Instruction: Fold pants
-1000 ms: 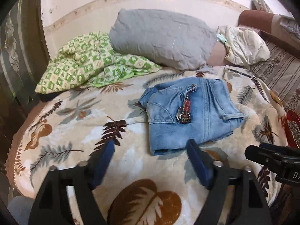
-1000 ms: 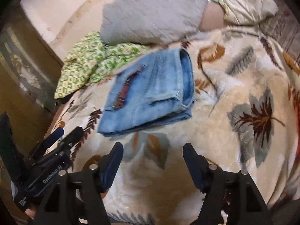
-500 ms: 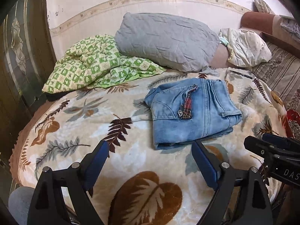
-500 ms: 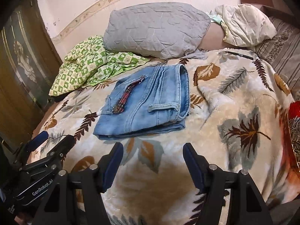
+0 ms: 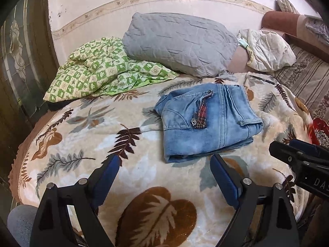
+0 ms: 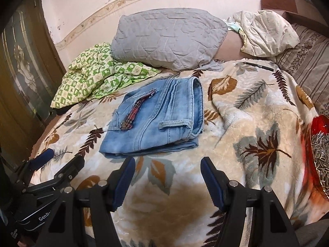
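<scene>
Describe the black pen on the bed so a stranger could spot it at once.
Start at the big grey pillow against the wall at the head of the bed. Move right, to where the leaf-print blanket ends below the cream floral bundle. The pen lies there flat on the blanket, apart from the folded jeans: the only thin, black, straight thing among soft fabrics.

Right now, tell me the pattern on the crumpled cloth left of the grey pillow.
Green-and-cream checks with small motifs on the crumpled cloth; it shows best in the left wrist view.
</scene>
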### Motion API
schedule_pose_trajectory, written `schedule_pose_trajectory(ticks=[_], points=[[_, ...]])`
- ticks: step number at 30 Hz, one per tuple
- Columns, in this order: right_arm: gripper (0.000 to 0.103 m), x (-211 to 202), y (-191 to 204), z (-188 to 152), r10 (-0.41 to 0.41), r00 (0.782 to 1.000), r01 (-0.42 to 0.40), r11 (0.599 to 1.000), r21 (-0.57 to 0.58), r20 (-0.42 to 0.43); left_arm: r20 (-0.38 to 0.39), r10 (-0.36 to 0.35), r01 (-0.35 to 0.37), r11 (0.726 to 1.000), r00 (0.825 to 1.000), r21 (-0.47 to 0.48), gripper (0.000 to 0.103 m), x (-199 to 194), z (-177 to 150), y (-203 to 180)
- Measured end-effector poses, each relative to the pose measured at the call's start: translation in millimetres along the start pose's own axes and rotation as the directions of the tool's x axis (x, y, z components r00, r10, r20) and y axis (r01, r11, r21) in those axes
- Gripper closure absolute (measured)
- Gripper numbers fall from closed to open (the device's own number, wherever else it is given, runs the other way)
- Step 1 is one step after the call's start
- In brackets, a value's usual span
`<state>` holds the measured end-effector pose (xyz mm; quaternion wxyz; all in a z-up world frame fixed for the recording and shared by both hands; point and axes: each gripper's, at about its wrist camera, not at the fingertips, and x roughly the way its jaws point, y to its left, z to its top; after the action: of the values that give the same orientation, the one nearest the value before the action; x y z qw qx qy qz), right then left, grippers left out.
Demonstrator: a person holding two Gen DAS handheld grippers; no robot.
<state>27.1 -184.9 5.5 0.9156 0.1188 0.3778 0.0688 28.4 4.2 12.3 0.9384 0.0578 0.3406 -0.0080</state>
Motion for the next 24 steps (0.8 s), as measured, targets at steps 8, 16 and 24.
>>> schedule_pose_trajectory(ticks=[8, 16, 24], points=[[0.033, 0.8, 1.3, -0.6, -0.001, 1.000, 0.001, 1.000, -0.012, -0.002, 0.002, -0.005, 0.005, 1.000, 1.000, -0.003, 0.013, 0.3, 0.2, 1.3], [0.033, 2.6, 0.3, -0.9, 0.000, 1.000, 0.000, 1.000, -0.006, -0.009, -0.037, -0.025, 0.024, 0.999, 0.999, -0.027, 0.013, 7.0, -0.1, 4.5], [0.033, 3.5, 0.5, -0.9, -0.001, 1.000, 0.001, 1.000, -0.004, -0.013, -0.036, -0.025, 0.024, 0.999, 0.999, -0.023, 0.013, 7.2, -1.0, 3.6]])
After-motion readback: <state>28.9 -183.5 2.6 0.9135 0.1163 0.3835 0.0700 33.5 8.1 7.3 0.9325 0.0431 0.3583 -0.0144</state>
